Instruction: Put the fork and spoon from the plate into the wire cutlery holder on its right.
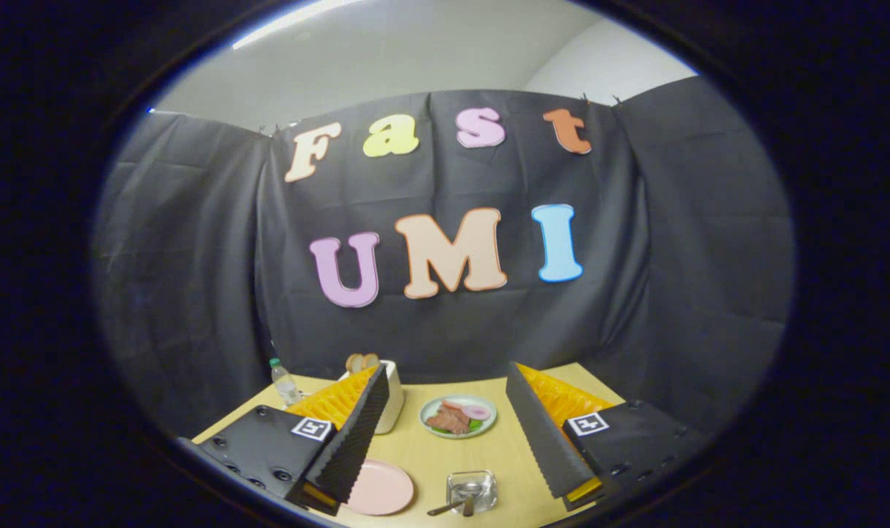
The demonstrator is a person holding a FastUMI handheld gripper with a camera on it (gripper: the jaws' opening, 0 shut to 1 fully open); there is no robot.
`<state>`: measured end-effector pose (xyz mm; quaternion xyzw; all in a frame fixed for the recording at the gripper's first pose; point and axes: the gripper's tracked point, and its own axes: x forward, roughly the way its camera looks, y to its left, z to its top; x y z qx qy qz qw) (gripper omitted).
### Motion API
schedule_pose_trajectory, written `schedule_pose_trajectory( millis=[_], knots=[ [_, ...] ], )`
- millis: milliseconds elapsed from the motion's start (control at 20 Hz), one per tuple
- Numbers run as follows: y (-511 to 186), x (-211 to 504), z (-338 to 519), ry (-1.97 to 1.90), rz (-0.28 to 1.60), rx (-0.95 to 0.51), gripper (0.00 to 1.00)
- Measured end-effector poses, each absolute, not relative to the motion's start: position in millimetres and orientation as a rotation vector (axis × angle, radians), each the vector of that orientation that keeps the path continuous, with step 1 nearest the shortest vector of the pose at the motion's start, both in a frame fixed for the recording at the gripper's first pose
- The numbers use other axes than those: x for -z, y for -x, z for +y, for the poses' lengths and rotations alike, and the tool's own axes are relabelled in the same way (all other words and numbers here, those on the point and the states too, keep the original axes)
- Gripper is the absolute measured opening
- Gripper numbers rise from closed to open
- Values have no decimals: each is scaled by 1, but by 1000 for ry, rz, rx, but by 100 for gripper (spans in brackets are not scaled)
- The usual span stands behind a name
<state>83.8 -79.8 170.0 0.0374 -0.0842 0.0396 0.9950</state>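
Gripper view: gripper [445, 469] fingers spread, empty, above table [518, 447]; cutlery already sits in holder [472, 490] beside pink plate [378, 488], so confirm both pieces seated before withdrawing.

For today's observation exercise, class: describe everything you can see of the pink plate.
The pink plate is round, plain and shallow, with a smooth matte look, perhaps plastic or ceramic. It lies flat on the wooden table, with nothing visible on it. The open claw's left finger covers its left edge. A wire holder with cutlery sits to its right, apart from it.
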Motion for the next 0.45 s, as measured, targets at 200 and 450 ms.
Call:
schedule_pose_trajectory(
  millis=[200, 450],
  knots=[
    [-74, -172, -70, -59, -240, -73, 100],
    [-70, -171, -68, -52, -259, -75, 100]
  ],
)
